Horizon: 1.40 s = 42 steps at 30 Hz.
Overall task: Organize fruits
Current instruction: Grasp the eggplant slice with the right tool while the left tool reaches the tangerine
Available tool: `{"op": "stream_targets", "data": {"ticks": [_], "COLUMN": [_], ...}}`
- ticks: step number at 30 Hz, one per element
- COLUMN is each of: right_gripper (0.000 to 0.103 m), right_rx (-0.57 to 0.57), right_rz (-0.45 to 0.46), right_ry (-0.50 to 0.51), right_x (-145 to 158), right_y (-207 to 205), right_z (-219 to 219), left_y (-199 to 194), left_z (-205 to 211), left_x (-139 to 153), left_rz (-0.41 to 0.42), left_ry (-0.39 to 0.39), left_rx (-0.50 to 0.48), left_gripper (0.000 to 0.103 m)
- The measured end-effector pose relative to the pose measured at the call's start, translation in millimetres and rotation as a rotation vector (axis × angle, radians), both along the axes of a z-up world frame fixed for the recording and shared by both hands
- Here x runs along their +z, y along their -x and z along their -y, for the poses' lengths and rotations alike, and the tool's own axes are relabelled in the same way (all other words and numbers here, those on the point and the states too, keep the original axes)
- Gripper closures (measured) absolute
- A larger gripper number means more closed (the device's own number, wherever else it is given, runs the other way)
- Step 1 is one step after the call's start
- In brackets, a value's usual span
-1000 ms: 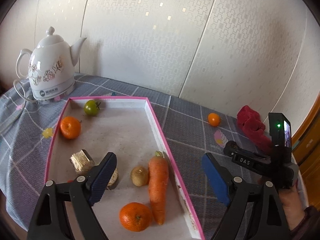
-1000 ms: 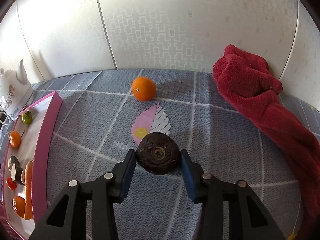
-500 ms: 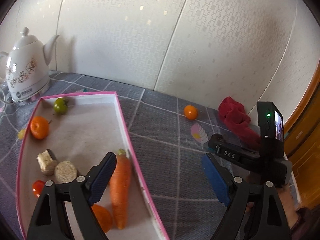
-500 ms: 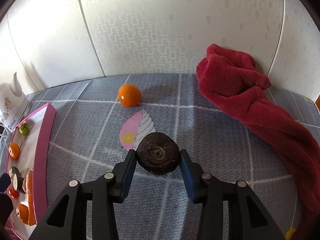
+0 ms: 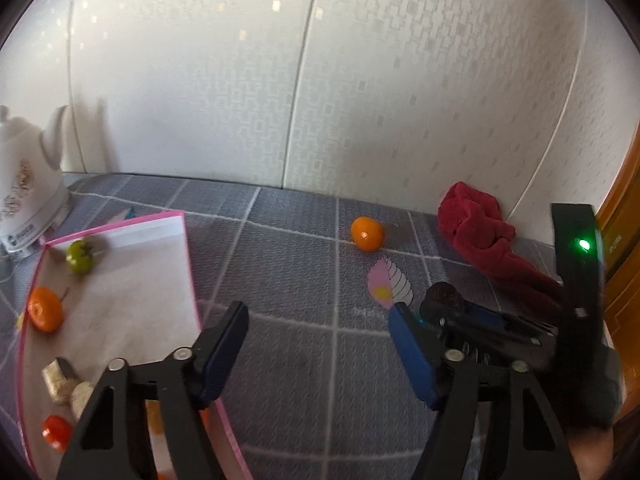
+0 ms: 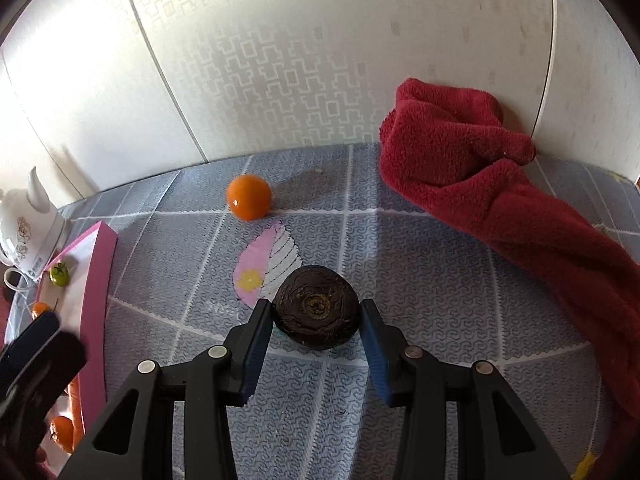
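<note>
- Clearly, the right gripper (image 6: 316, 318) is clenched on a dark round fruit (image 6: 316, 306), one pad pressing each side of it, the fruit's ringed end facing the camera and held clear above the table (image 6: 400, 248).
- From that gripper the pink-rimmed tray (image 6: 98, 280) lies off to its left, with bare cloth between; the carry, as I judge it, has to run leftward across the table.
- Ahead of the right gripper and a little left, a loose orange (image 6: 249, 197) sits on the table near the wall, apart from the tray.
- The left gripper (image 5: 320, 344) has nothing between its pads; its jaws are closing on empty air above the cloth.
- From the left gripper the orange (image 5: 367, 233) lies ahead and slightly right, well apart; the tray's (image 5: 188, 264) near rim runs just beside its left finger.
- Being round, the orange offers no long axis to line up with.
- My judgement: the left gripper is free for the orange, though it must open wider before it reaches; the right is the one that bears the load.
- A red towel (image 6: 480, 168) lies to the right of the held fruit, away from the leftward path.
</note>
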State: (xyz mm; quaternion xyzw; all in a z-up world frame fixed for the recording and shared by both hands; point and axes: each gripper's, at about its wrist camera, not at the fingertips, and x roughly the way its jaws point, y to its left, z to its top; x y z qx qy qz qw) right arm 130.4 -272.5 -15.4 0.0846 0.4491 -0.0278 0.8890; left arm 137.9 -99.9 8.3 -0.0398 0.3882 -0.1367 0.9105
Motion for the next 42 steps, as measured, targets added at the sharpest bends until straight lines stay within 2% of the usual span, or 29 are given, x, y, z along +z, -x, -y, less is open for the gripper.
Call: {"op": "stream_targets", "data": {"ticks": [3, 6, 13, 20, 24, 28, 30, 35, 38, 42], "right_gripper": [0.058, 0.059, 0.059, 0.059, 0.059, 0.058, 0.058, 0.058, 0.058, 0.058], "right_rx": [0.013, 0.033, -0.008, 0.008, -0.025, -0.031, -0.029, -0.018, -0.015, -0.009], "right_rz": [-0.001, -0.012, 0.074, 0.03, 0.012, 0.005, 0.004, 0.011, 0.013, 0.013], "right_ry": [0.059, 0.032, 0.0, 0.044, -0.006, -0.005, 0.005, 0.011, 0.007, 0.011], "right_x": [0, -2, 13, -4, -8, -9, -9, -9, -9, -9], "right_y": [0, -2, -11, -25, -25, -25, -26, -24, -23, -23], "right_z": [-5, -3, 9, 7, 21, 25, 24, 24, 24, 23], "left_y": [-15, -29, -64, -92, -105, -115, -119, -128, -132, -125], "left_z": [11, 17, 28, 54, 66, 74, 77, 80, 80, 78], "left_x": [-6, -7, -11, -19, -27, -33, -36, -45, -48, -49], "left_rz": [-0.032, -0.035, -0.072, -0.095, -0.115, -0.116, -0.122, -0.135, -0.141, -0.121], "left_ry": [0.001, 0.015, 0.034, 0.013, 0.005, -0.008, -0.006, 0.0, 0.027, 0.017], "left_rx": [-0.021, -0.027, -0.036, -0.088, -0.103, -0.104, -0.101, -0.088, -0.084, -0.083], "left_gripper": [0.045, 0.047, 0.047, 0.047, 0.047, 0.047, 0.054, 0.058, 0.066, 0.067]}}
